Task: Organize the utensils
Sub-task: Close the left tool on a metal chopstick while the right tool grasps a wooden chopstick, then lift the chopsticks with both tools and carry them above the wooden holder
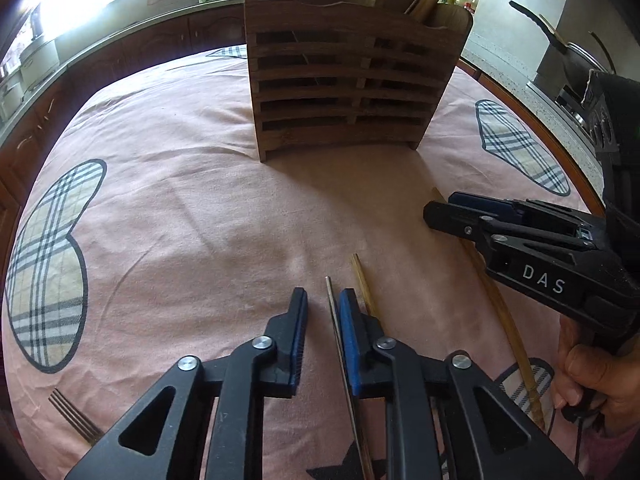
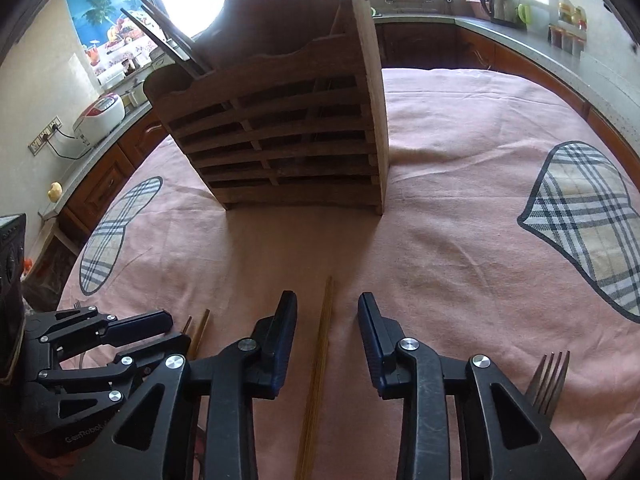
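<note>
Two grippers are working low over the pink tablecloth, and the wooden utensil holder is standing at 12 o'clock, likely so sticks can drop straight in; chopsticks are already poking out of it. The right gripper is straddling a bamboo chopstick, jaws fairly narrow but pads not touching yet. The left gripper is sitting narrow around a thin metal chopstick, which is against one pad; a second bamboo stick is lying just outside. A fork is waiting at 4 o'clock.

Metal chopstick between left gripper fingers, wooden holder beyond.
</note>
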Demonstrator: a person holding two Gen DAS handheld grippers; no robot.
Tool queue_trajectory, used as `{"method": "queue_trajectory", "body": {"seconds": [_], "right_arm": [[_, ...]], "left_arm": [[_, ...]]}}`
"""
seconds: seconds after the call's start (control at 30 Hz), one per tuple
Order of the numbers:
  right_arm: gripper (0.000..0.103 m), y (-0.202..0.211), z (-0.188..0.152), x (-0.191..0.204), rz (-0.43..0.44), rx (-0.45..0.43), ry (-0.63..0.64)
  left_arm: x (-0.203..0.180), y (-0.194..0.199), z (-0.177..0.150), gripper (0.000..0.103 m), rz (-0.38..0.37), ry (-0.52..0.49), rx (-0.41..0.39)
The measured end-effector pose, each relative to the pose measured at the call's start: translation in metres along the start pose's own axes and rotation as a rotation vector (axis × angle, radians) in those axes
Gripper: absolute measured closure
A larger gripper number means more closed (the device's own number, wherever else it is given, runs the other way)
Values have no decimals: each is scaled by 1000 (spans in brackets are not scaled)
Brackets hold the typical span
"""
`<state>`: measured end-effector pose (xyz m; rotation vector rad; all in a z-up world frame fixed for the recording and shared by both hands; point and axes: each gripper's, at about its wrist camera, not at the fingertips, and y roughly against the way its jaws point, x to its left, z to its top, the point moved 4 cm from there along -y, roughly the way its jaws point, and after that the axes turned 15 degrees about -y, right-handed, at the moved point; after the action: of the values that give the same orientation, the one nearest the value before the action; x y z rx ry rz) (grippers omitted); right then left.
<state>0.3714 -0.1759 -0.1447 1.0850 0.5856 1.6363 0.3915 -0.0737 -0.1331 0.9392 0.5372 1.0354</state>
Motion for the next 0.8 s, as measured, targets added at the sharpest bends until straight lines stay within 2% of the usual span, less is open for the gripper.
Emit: {"method": "queue_trajectory", "body": {"seconds": [0.03, 0.1, 0.2, 0.3, 0.43, 0.8], "right_arm": [[73, -1, 0, 2, -8, -15, 18], [74, -2, -1, 5, -24, -22, 47], [96, -2, 0, 3, -34, -13, 41], [98, 0, 1, 2, -27, -10, 30], [98, 17, 0, 2, 7, -30, 4], [98, 102, 3, 11, 106, -170, -41]], "left_arm": [[0, -1, 0, 97, -2, -1, -2], [1, -2, -1, 97, -16, 6, -8], [4, -1, -1, 98, -30, 22, -9], [8, 1, -3, 100, -49, 53, -14], [13, 24, -9, 100, -55, 89, -53], [25, 118, -29, 100, -33, 168, -215]]}}
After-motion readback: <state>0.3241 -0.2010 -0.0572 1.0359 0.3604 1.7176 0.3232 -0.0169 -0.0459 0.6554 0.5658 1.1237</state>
